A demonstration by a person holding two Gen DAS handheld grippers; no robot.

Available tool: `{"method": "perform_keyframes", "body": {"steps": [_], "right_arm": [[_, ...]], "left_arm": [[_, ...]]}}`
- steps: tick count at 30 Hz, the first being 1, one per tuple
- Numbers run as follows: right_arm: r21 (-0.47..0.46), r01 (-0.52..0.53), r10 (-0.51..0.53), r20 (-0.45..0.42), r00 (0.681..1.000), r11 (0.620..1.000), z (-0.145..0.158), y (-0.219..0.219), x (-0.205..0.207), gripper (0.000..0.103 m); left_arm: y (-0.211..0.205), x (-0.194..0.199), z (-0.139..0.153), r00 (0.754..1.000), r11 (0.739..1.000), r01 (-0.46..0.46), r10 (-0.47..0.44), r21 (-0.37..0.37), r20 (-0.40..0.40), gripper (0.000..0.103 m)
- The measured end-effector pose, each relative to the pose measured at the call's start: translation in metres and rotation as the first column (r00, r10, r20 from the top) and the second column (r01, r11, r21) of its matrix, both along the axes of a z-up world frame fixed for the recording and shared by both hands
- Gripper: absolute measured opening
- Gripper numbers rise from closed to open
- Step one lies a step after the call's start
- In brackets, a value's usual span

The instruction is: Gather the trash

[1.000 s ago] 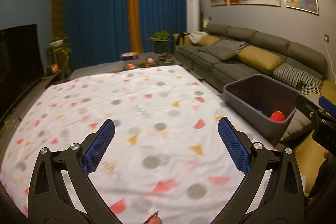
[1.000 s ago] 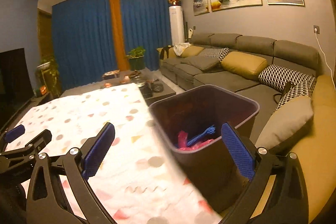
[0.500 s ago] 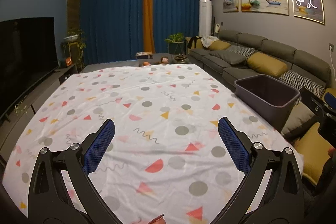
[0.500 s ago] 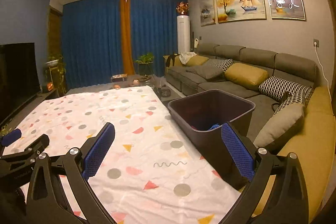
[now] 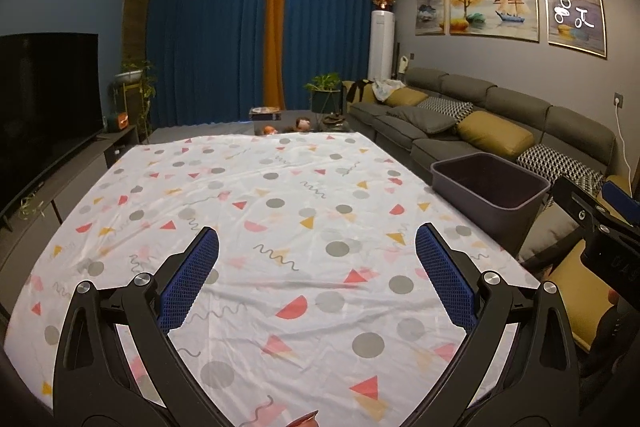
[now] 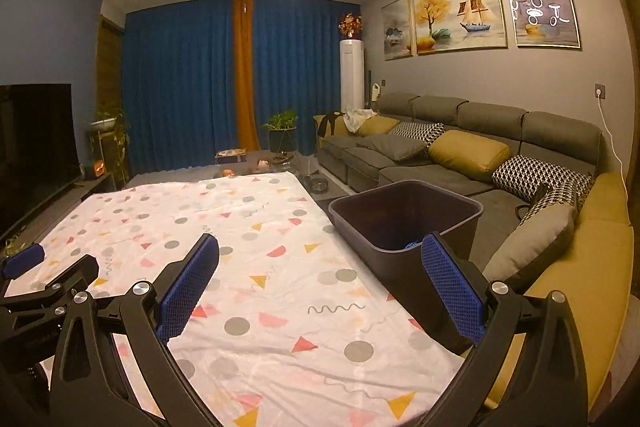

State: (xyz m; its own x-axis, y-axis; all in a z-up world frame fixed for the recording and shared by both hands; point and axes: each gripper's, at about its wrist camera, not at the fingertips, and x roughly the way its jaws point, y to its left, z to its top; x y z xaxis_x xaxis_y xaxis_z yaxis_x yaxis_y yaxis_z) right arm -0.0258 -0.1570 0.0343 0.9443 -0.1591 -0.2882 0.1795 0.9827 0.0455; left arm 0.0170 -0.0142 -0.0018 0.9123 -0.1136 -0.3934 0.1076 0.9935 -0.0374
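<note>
Most of what lies inside the bin (image 6: 404, 223) is out of sight. From the right-hand camera its near wall and one blue pad of the right gripper (image 6: 320, 285) cover the bottom, leaving only a scrap of something blue (image 6: 412, 245) that cannot be made out. From the left-hand camera the inside is just dark.

Small things on the low table (image 5: 280, 125) past the far edge of the cloth (image 5: 260, 227) are too tiny to name.

Both grippers are cut off at the bottom of their pictures. A pinkish sliver (image 5: 302, 420) at the lower edge cannot be identified.
</note>
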Motion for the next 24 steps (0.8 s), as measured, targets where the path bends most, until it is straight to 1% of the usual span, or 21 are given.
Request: {"method": "perform_keyframes", "body": {"steps": [24], "right_arm": [[0.010, 0.015, -0.015, -0.004, 1.000, 1.000, -0.0045, -0.0026, -0.0019, 0.098]], "left_arm": [[0.0000, -0.0001, -0.0008, 1.000, 1.000, 0.008, -0.008, -0.014, -0.008, 0.097]]}}
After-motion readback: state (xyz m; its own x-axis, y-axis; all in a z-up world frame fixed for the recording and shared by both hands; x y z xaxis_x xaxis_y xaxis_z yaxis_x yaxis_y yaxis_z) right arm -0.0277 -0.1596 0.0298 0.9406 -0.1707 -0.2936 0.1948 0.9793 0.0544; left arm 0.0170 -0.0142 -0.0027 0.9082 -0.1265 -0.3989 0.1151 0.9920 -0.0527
